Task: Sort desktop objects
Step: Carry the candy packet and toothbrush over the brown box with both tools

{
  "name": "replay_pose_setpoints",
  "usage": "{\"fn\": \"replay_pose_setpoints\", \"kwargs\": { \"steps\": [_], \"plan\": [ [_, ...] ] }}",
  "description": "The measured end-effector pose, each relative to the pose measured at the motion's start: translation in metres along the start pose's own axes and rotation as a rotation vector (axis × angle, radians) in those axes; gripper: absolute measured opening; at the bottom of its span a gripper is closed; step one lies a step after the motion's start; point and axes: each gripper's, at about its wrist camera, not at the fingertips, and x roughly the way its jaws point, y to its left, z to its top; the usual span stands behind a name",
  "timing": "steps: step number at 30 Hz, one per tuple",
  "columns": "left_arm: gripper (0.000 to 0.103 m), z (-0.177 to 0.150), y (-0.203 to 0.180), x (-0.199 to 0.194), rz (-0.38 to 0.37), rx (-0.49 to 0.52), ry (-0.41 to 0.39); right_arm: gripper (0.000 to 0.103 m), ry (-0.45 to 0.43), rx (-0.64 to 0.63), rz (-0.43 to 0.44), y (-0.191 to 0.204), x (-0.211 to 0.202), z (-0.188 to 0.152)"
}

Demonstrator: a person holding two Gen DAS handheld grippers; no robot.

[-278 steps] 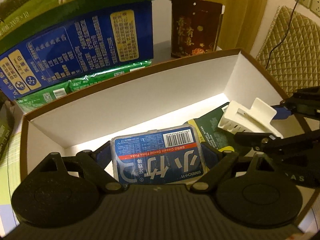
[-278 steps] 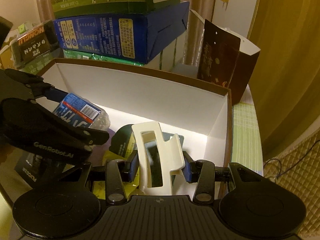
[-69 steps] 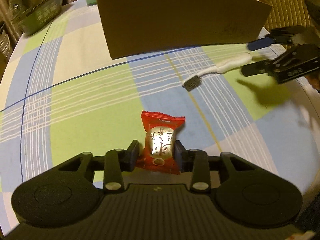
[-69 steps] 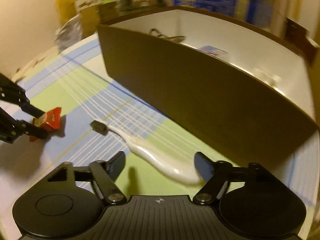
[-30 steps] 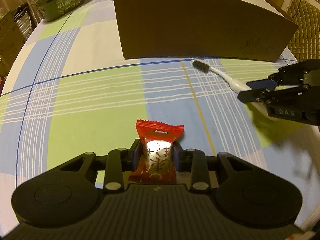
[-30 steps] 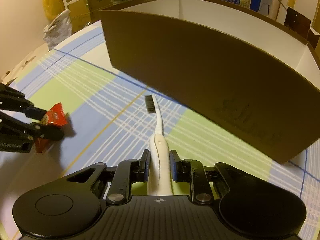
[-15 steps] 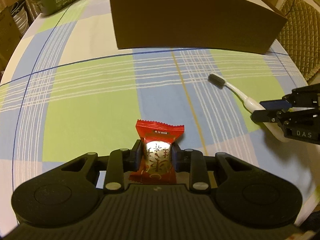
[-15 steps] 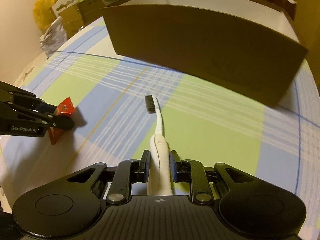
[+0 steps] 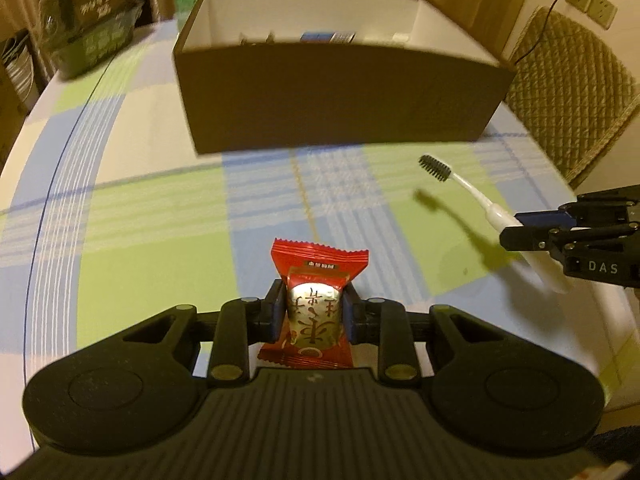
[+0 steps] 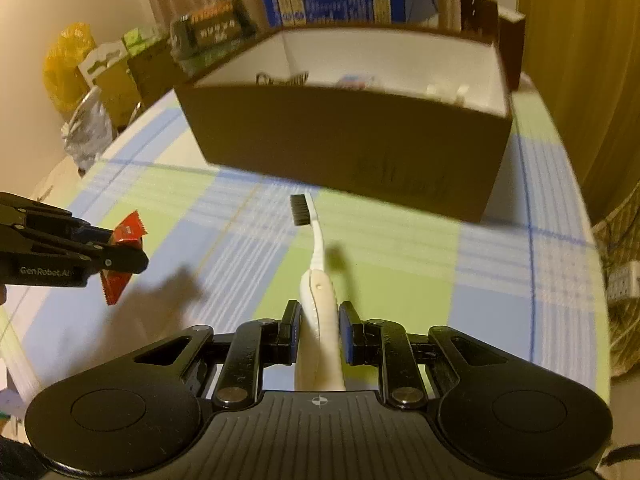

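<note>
The left tool [image 9: 312, 316] clamps a red candy packet [image 9: 316, 280], the right tool [image 10: 319, 332] a white toothbrush [image 10: 316, 256]; the brown box [image 9: 340, 100] stands ahead on the checked worktop [image 9: 140, 208].

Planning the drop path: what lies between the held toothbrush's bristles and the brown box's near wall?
Nothing. In the right wrist view, only bare checked tablecloth shows between the toothbrush and the brown box.
</note>
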Motion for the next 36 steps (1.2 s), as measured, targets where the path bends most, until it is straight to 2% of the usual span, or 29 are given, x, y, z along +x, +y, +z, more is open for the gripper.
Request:
{"fn": "replay_pose_setpoints", "kwargs": {
  "steps": [20, 27, 36],
  "plan": [
    [0.023, 0.107, -0.018, -0.013, -0.044, 0.086, -0.168, 0.017, -0.136, 0.001, -0.042, -0.022, -0.027, 0.082],
    [0.023, 0.151, -0.020, -0.002, -0.055, 0.093, -0.213, 0.017, -0.169, 0.023, -0.069, -0.039, -0.017, 0.122],
    [0.023, 0.207, -0.014, 0.031, -0.073, 0.064, -0.204, 0.017, -0.150, 0.085, -0.087, -0.064, 0.019, 0.171]
  ]
}}
